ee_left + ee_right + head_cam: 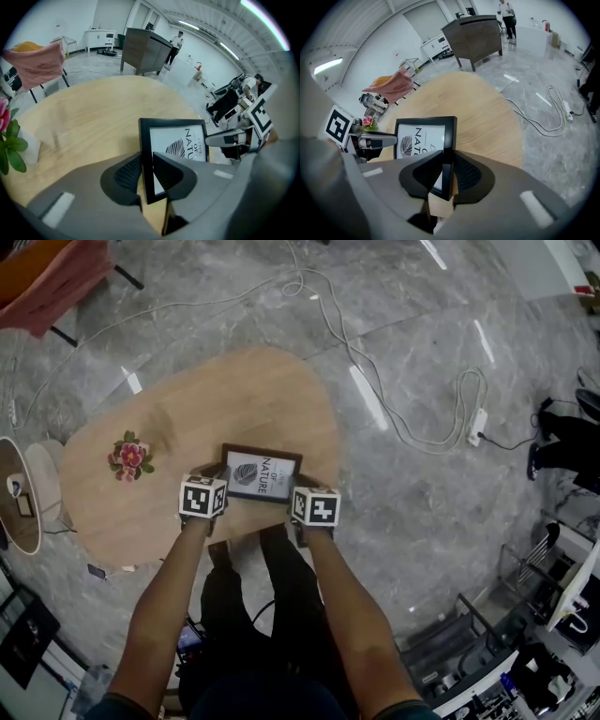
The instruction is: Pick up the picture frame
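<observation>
Plainly, the picture frame [262, 473] sits at the near edge of the wooden desk [234, 381], print facing up toward the person. Each tool is already narrowed onto a side rail: the left tool [146, 176] pinches the frame's left edge and the right tool [446, 174] its right edge. It looks light and stiff, but the glazed front is probably breakable and the smooth black moulding may slip, so even holds low on both rails suit it best. Whether its base still rests on the desk cannot be told. A small flower bunch [129, 457] stands well apart to the left, and a cable [394, 418] lies on the floor beyond. Nothing blocks a straight lift.
</observation>
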A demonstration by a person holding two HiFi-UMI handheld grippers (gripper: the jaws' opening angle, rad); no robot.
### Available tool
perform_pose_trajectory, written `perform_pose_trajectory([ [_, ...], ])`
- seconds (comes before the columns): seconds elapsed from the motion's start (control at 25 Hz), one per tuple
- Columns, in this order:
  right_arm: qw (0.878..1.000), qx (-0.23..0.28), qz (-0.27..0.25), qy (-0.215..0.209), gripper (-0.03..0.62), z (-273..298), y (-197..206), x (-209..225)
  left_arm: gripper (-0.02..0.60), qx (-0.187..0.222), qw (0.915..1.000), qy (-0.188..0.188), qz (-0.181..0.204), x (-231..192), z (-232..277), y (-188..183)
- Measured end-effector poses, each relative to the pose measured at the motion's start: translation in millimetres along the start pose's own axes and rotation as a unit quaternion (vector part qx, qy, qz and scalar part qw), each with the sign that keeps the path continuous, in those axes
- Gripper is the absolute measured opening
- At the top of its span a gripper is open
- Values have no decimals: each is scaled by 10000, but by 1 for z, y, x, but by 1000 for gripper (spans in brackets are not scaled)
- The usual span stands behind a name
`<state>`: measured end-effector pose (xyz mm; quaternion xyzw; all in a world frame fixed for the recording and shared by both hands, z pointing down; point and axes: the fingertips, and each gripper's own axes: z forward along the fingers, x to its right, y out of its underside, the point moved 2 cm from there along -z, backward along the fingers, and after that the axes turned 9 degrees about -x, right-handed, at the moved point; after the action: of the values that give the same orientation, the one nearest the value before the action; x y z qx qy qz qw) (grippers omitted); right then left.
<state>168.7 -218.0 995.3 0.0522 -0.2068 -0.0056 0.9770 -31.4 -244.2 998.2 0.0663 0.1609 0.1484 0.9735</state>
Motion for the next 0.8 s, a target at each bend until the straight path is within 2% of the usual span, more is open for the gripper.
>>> perform_pose_trajectory([
  [0.4, 9942, 1021, -300, 183, 83, -81, -42, -41, 71, 926, 9951, -186, 275, 15, -90, -51],
  [0.8, 9782, 1918, -766, 238, 81, -178, -59, -113, 71, 1950, 9791, -269, 505, 25, -217, -78],
])
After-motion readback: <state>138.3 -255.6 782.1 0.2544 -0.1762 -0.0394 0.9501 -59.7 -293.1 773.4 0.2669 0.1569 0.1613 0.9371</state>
